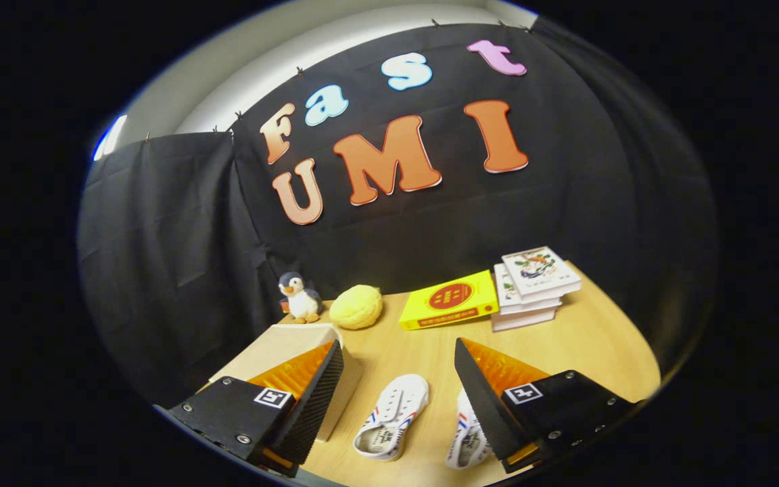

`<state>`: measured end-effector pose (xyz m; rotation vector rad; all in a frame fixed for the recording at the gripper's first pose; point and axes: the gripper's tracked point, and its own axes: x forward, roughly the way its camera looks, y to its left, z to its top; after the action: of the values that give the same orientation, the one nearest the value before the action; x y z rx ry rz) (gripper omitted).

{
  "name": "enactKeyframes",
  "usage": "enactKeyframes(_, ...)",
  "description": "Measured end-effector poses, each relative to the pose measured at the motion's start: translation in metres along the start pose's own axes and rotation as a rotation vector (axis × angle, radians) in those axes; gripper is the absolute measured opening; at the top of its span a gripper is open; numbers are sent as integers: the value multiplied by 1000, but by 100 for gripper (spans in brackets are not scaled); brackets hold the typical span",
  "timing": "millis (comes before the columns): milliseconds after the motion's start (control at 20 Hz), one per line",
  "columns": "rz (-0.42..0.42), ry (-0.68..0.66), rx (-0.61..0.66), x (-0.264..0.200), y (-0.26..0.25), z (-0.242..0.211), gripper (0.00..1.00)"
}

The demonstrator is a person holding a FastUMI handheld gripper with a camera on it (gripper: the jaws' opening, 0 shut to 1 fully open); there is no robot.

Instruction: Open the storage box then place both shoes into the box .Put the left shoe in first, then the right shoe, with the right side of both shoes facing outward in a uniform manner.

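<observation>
Wooden tabletop (592, 338) is running back to the black cloth wall, and you are holding the gripper (399, 379) above its near part with the fingers standing wide apart, gripping nothing. Storage box (295, 345), pale and closed as far as the lid shows, is sitting just behind your left finger (315, 399), which is covering part of it. One white shoe (393, 416) with red and blue stripes is lying between the fingers, opening toward you, toe pointing away. Second white shoe (467, 439) is lying just beside it, partly hidden behind your right finger (481, 399). You are touching neither shoe.

Beyond the fingers, along the wall: a small plush penguin (300, 296) is standing upright, a yellow round plush (356, 306) is sitting just beside it, then a yellow book (449, 299) is lying flat, and a stack of white books (531, 287) is sitting next to that
</observation>
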<state>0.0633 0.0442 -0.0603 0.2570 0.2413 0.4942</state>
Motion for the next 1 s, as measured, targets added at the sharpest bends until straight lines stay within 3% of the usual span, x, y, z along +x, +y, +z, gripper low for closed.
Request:
enactKeyframes(650,428,408,426,68,82,-100,98)
enactKeyframes(1000,540,544,600,91,112,-132,98)
